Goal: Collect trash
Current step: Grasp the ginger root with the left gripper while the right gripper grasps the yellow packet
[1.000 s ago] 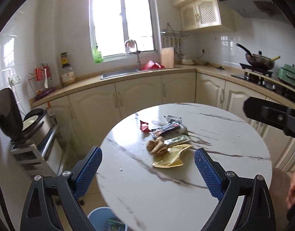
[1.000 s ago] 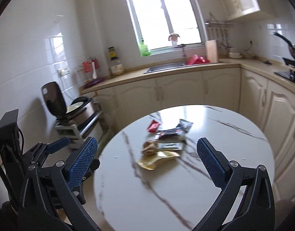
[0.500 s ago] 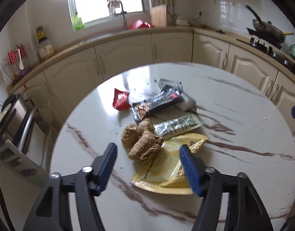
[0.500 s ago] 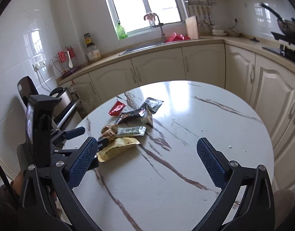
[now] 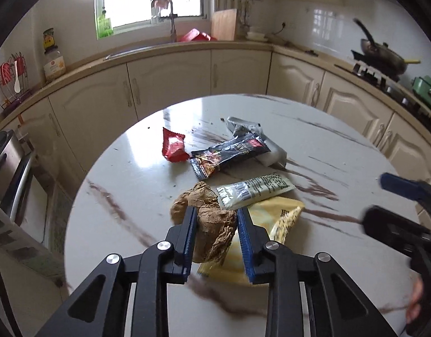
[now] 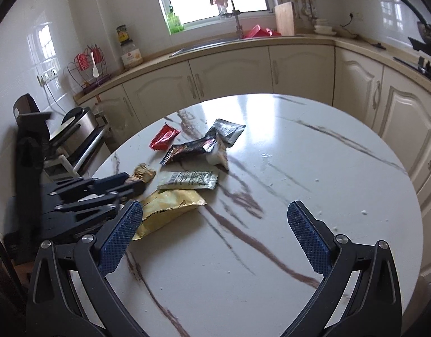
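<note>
Left wrist: left claw [image 5: 216, 220] closing around brown paper wad [image 5: 215, 231]; right wrist: right claw [image 6: 215, 233] apart, empty.

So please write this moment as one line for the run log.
left gripper: closing around crumpled brown paper | right gripper: open, empty, above table | wrappers on table: yellow, red

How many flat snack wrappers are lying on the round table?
5. The red wrapper is farthest left, the silver one at the back, the black one in the middle, the white-green one nearer, and the yellow one nearest. More may hide underneath.
</note>
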The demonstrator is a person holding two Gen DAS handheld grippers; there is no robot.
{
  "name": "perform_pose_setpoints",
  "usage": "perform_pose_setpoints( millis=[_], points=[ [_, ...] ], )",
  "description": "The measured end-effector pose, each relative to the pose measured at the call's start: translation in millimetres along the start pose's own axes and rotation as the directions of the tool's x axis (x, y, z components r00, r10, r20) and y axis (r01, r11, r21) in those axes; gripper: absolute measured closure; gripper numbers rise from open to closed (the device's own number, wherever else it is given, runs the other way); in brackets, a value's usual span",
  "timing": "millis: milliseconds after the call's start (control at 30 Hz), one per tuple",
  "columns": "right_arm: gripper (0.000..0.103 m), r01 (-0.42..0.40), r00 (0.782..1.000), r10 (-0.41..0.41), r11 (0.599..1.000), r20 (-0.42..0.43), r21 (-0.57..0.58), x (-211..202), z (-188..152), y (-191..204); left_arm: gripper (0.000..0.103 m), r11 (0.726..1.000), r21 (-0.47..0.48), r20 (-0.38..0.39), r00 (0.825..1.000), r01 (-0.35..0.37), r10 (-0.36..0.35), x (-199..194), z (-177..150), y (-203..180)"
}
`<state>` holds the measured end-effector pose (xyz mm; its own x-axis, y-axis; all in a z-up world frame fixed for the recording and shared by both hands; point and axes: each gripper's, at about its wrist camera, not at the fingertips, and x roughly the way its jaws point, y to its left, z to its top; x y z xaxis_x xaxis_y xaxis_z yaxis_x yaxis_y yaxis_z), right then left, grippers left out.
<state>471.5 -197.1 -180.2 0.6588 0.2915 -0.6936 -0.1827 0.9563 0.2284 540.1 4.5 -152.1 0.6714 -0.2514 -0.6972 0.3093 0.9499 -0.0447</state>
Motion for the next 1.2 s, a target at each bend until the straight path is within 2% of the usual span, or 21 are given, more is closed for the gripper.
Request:
perform_pose_setpoints(
  millis=[133, 333, 400, 433, 467, 533, 667, 700, 800, 967, 1200],
  points=[
    [0.000, -0.009, 0.998, 0.009, 1.000, -0.060, -0.008, 21, -4, 26, 0.078, 0.999, -0.034, 0.036, 0.999, 0.026, -0.025, -22, -16, 25],
    [0.003, -0.017, 0.989, 0.017, 1.000, -0.149, 0.001, 57, -14, 61, 0.078, 0.998, -0.063, 0.066, 0.998, 0.028, -0.024, -56, -51, 62],
    [0.019, -0.029, 0.984, 0.034, 0.999, -0.174, 0.031, 68, -16, 63, 0.078, 0.998, -0.066, 0.080, 0.997, 0.017, -0.012, -69, -64, 69],
    [0.020, -0.010, 0.987, 0.014, 1.000, -0.160, 0.023, 68, -16, 64, 0.078, 0.998, -0.068, 0.087, 0.996, 0.016, -0.010, -78, -72, 75],
    [0.029, -0.002, 0.986, 0.007, 0.999, -0.165, 0.035, 70, -17, 65, 0.078, 0.997, -0.071, 0.092, 0.996, 0.018, -0.011, -83, -76, 78],
    [0.036, -0.005, 0.987, 0.015, 0.998, -0.158, 0.068, 71, -16, 62, 0.078, 0.997, -0.074, 0.106, 0.994, 0.020, -0.012, -97, -93, 80],
    [0.073, 0.024, 0.988, -0.019, 0.999, -0.155, 0.033, 73, -17, 60, 0.078, 0.996, -0.086, 0.113, 0.993, 0.027, -0.017, -121, -115, 91],
    [0.078, 0.005, 0.988, -0.002, 1.000, -0.155, 0.020, 72, -18, 59, 0.078, 0.995, -0.094, 0.114, 0.993, 0.029, -0.018, -127, -120, 94],
    [0.087, -0.050, 0.985, 0.054, 0.998, -0.164, 0.030, 70, -16, 50, 0.078, 0.994, -0.102, 0.110, 0.994, 0.037, -0.025, -141, -131, 98],
    [0.090, -0.086, 0.985, 0.096, 0.993, -0.144, 0.077, 59, -23, 40, 0.078, 0.992, -0.114, 0.111, 0.993, 0.058, -0.045, -160, -140, 100],
    [0.092, -0.208, 0.971, 0.226, 0.961, -0.081, 0.180, 32, -31, 29, 0.078, 0.991, -0.125, 0.127, 0.991, 0.056, -0.040, -182, -143, 98]
  ],
)
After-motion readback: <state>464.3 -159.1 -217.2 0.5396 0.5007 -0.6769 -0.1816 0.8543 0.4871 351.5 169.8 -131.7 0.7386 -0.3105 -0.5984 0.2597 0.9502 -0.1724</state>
